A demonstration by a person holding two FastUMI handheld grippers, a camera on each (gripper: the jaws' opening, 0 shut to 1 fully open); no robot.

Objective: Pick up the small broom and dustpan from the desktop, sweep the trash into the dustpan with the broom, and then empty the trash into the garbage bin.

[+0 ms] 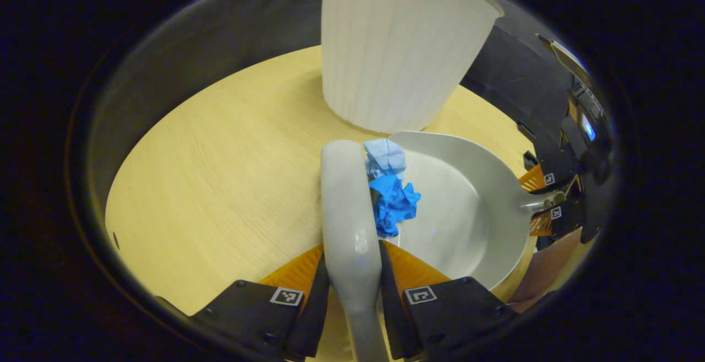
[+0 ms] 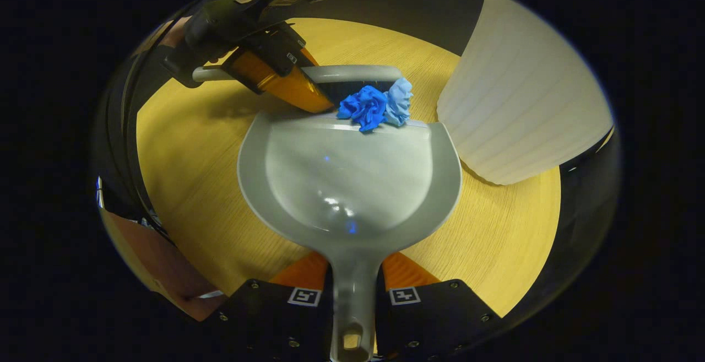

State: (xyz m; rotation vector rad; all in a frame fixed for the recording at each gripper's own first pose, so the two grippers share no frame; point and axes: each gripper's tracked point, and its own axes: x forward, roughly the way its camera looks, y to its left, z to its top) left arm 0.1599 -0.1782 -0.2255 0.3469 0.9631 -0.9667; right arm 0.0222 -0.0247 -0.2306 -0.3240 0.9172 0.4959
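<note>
Nearest the lens in the left gripper view, the left gripper (image 1: 352,274) holds the smooth grey plastic handle of the small broom (image 1: 350,207) clamped between both fingers, the broom's long axis running toward twelve o'clock. In the right gripper view, the right gripper (image 2: 352,290) likewise grips the narrow handle of the grey, glossy, scoop-shaped plastic dustpan (image 2: 352,180), whose open lip points to twelve o'clock and lies flat on the pale wood-grain bench (image 2: 193,185). Two crumpled paper wads sit right on that lip: a dark blue one (image 2: 364,107) touching a light blue one (image 2: 401,100) at its three o'clock side. The broom head stands just behind them, at twelve o'clock from the pan's mouth, so the sweep should run toward six o'clock in this view, straight into the bowl. Trash looks light and springy and could roll sideways off the lip. A ribbed white plastic garbage bin (image 2: 523,108) stands at about two o'clock, just beside the pan's rim, upright on the bench, handy for the tipping to follow.
</note>
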